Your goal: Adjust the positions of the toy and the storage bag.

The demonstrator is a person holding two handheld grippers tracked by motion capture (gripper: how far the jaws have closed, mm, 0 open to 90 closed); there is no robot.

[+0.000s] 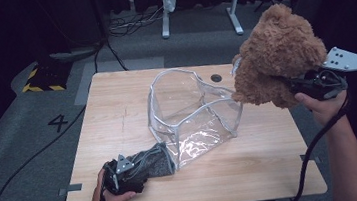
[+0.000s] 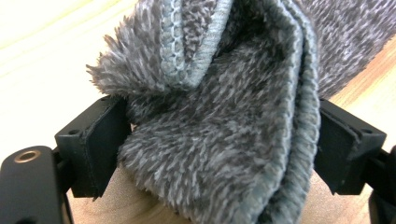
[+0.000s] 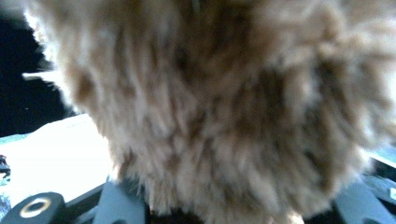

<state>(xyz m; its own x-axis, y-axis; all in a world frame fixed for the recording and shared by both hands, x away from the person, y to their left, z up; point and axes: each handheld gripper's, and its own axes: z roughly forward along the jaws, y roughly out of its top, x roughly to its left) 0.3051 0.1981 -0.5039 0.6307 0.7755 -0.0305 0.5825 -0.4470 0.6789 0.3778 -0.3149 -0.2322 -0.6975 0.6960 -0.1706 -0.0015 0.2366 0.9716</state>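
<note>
So the right gripper (image 1: 299, 83) is up in the air off the table's (image 1: 120, 137) 3 o'clock edge, and it's got a fluffy brown teddy bear (image 1: 278, 55) clamped between its jaws, which sit partway closed and sunk into the fur. In the right gripper view the bear (image 3: 233, 107) is basically a wall of blurry brown fuzz bulging over both jaws. The bear hangs clear of the wood, just off the 2 o'clock side of a clear plastic bag (image 1: 193, 114) that stands open near the middle of the table. Down at around 7 o'clock, the left gripper (image 1: 146, 167) rests on the tabletop, pinching a bunched grey fuzzy cloth (image 1: 157, 162); the left gripper view shows the folded cloth (image 2: 219, 140) packed between both pads, jaws fairly wide around it. The cloth's far end touches the bag's near corner.
</note>
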